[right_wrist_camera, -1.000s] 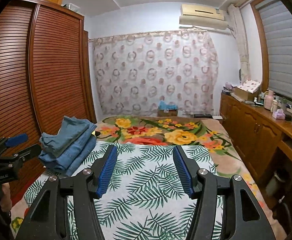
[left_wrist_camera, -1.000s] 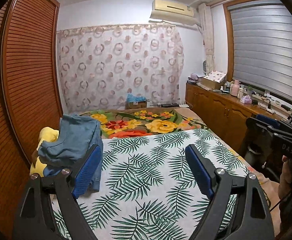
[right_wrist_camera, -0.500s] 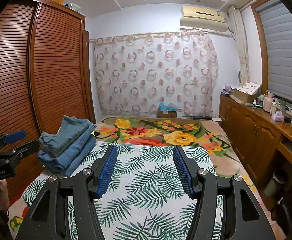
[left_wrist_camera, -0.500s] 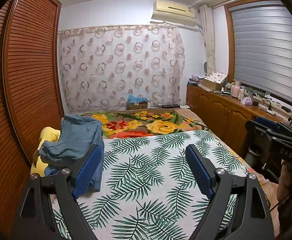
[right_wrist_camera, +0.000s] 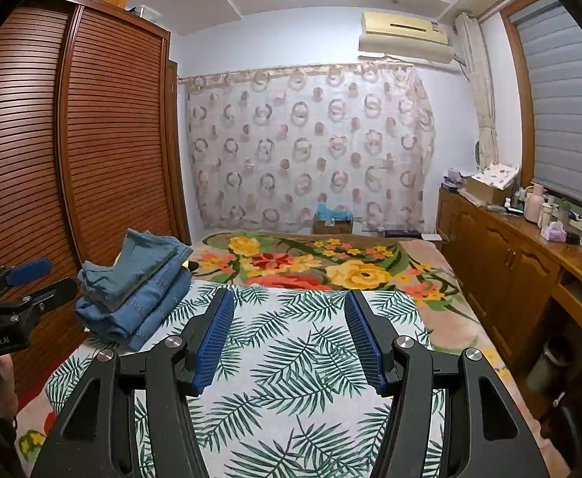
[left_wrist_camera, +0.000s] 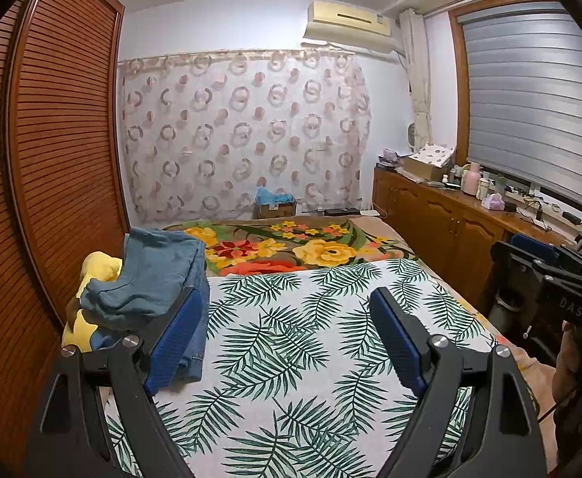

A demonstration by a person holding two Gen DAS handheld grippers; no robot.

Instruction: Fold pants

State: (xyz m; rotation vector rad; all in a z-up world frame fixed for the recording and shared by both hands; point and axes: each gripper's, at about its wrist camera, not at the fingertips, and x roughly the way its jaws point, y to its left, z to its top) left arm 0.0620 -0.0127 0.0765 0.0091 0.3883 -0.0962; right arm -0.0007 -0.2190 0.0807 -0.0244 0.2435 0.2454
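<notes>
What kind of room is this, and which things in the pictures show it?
Most likely a bedroom in a home. A bed under a flowered blanket and a palm-leaf sheet fills the middle, a louvred wooden wardrobe stands along one side, and folded jeans are stacked on the bed.

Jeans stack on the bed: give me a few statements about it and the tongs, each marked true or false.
1. The jeans lie in a stack at the bed's left edge. True.
2. The left tongs grip the jeans. False: open, holding nothing.
3. The right tongs are empty. True.
4. The stack sits on the flower blanket. False: it sits at the leaf sheet's edge.
5. Something yellow lies beside the stack. True.
</notes>
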